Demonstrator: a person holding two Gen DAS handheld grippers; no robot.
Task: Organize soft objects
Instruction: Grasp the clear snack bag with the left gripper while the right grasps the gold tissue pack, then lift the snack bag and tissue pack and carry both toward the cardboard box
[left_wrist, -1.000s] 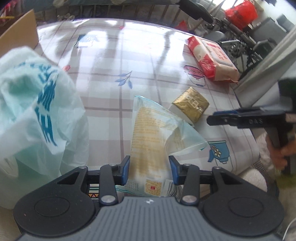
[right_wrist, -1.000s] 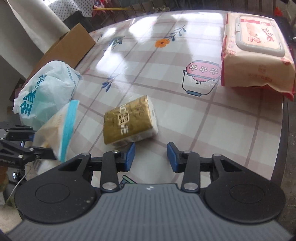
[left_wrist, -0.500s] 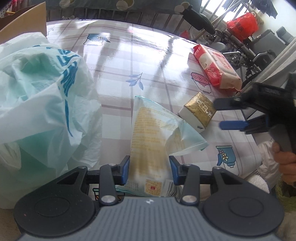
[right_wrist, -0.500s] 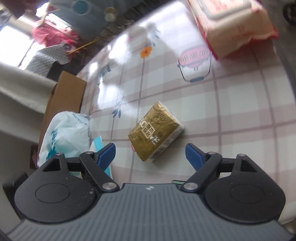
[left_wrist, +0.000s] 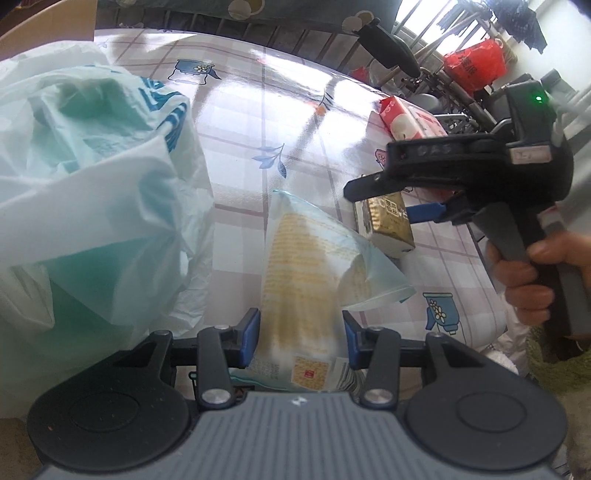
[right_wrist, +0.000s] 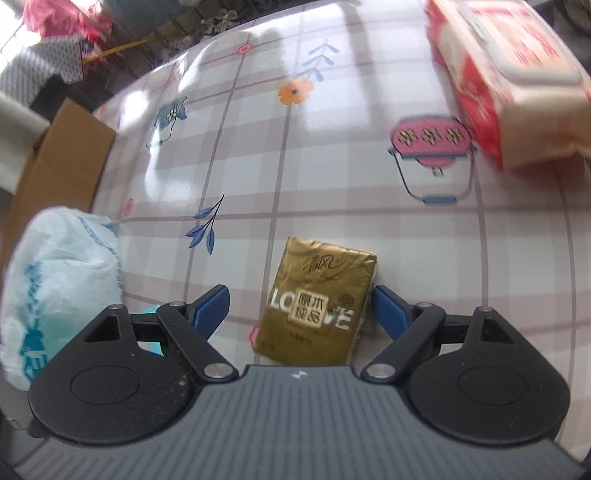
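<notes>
Right gripper (right_wrist: 301, 308) wide open, straddling gold foil-wrapped tissue pack (right_wrist: 317, 301); right pad (right_wrist: 388, 310) just beside pack edge, left pad (right_wrist: 210, 304) apart from it. Risk: uneven closure shoves pack sideways on glossy checked tablecloth (right_wrist: 332, 177), or soft pack squashes and slips.

Left gripper (left_wrist: 301, 339) clamped on pale blue-and-yellow plastic pouch (left_wrist: 306, 280), held off table near front edge. Risk: thin film slides out of pads.

White-and-teal plastic bag (left_wrist: 85, 192) at left edge; red-and-white wet-wipe pack (right_wrist: 506, 74) toward far right corner
</notes>
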